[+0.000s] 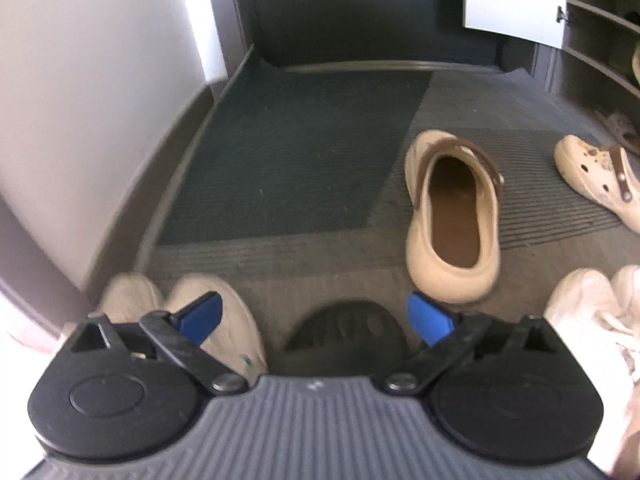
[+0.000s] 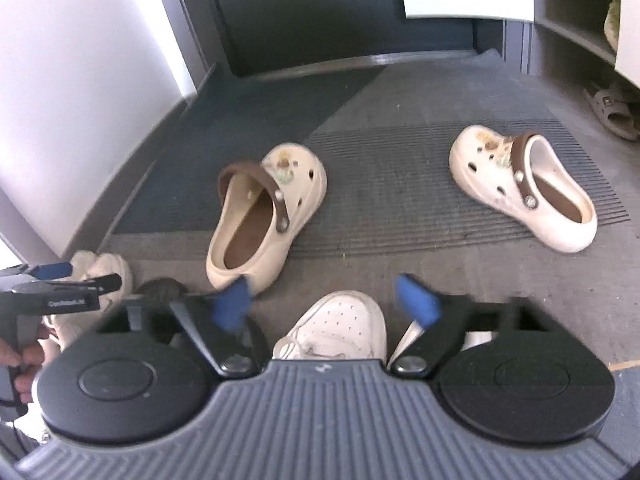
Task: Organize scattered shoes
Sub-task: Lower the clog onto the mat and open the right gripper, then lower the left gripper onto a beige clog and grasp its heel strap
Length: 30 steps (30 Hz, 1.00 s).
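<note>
Shoes scattered on the entry mat [image 2: 400,92]

Only the right wrist view shows both clogs whole: near clog [image 2: 260,216] just ahead-left of the open, empty right gripper [image 2: 326,300], white sneaker [image 2: 340,328] beneath it. Left gripper [image 1: 316,316] open over a black shoe [image 1: 344,328].

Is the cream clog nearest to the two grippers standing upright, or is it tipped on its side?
Upright. The cream clog rests sole-down on the mat, opening facing up.

A home entryway: door [image 1: 360,8], floor mat [image 1: 296,152], shoe shelves [image 2: 576,20].
</note>
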Tool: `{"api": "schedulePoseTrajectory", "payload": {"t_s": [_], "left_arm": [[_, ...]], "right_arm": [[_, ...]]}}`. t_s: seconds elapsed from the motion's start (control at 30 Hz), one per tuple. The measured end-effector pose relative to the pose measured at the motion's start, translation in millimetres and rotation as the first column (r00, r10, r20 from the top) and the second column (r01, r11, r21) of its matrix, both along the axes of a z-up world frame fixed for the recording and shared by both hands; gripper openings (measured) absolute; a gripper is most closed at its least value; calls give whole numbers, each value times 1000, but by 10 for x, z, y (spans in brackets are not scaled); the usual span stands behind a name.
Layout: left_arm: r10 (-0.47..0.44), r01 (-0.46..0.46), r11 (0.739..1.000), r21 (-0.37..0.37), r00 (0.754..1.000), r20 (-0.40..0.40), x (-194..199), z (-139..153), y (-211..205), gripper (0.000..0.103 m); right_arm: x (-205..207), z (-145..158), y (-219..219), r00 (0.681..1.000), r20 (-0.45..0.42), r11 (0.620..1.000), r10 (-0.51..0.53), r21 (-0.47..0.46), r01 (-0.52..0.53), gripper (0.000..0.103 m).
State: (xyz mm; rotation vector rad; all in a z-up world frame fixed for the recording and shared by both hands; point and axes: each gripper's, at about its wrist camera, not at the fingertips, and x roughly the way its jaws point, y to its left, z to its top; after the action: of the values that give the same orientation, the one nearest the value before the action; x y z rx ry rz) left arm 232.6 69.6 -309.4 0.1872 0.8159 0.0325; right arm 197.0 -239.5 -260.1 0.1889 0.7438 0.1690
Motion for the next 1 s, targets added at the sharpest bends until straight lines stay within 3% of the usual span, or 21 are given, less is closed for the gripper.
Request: {"api": "schedulePoseTrajectory", "payload": {"t_s": [0.13,0.23,0.37,0.47,0.6,0.63,0.73,0.83,0.87,1.0], "left_arm": [[-103,103,994,-44,995,1,174,197,-219,101],[-264,265,963,-51,964,12,312,377,-608,101],[-457,457,888,-45,889,25,539,557,-1243,101],[-542,543,839,-44,840,25,765,595,-1823,101],[-602,600,796,-79,798,-1,1050,407,-2679,101],[-634,632,771,-84,773,0,1127,301,-2998,100],[-693,692,720,-60,721,6,1190,67,-3517,99],[-742,742,671,14,671,3,1188,-212,-3996,99],[-748,748,663,32,663,4,1174,-269,-4075,99],[-737,734,675,80,676,10,1298,-578,-4421,99]], "right_arm": [[-214,107,-245,996,62,998,-65,-21,67,92],[-361,91,-431,986,77,988,-146,-38,149,92],[-547,15,-724,955,80,956,-287,-37,291,92],[-628,-57,-959,909,56,910,-412,-32,414,92],[-769,-58,-1278,840,82,843,-537,15,538,92],[-813,-47,-1347,827,98,831,-554,19,555,92],[-895,-75,-1487,814,101,820,-572,22,573,92],[-895,-112,-1508,826,98,830,-555,5,557,92],[-892,-125,-1511,831,97,834,-548,-1,551,92],[-881,-175,-1522,848,92,850,-521,-27,525,92]]}}
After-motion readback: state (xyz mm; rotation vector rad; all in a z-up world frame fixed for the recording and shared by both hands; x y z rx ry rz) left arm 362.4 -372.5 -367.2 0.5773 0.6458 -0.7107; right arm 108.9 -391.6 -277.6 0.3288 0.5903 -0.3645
